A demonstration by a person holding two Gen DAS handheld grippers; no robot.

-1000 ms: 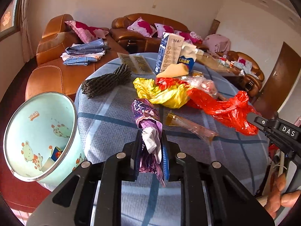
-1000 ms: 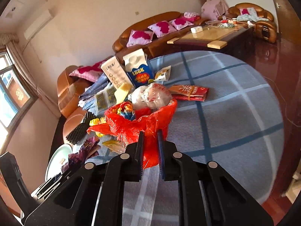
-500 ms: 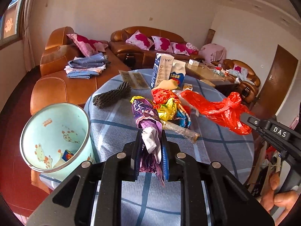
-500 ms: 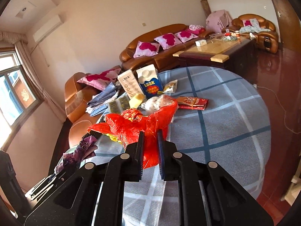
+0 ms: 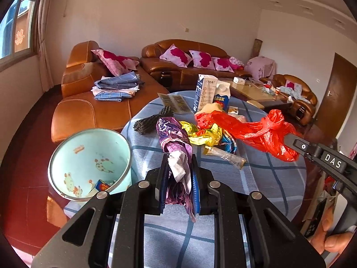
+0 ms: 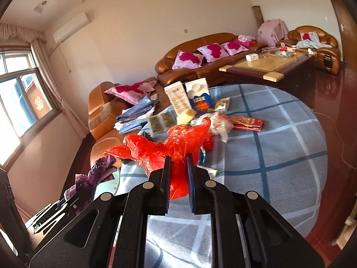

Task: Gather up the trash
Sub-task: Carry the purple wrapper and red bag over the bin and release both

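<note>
While both hands have risen and drawn back from the round blue-checked tablecloth (image 5: 279,178), the pale green printed waste bin (image 5: 89,160) now stands nearer below left, within reach for a drop. Left gripper (image 5: 179,176) clamps a crumpled purple foil wrapper (image 5: 176,143); right gripper (image 6: 177,176) pinches a red plastic bag (image 6: 165,147) lifted off the cloth. Cartons and wrappers remain; brown leather sofas (image 5: 185,64) behind.

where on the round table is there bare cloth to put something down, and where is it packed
Bare cloth: the table's right half, from the flat red packet out to the rim, plus the near strip just ahead of both grippers. Packed: the far-left part, around the two cartons, the white bag, the yellow wrapper and the dark bundle.
</note>
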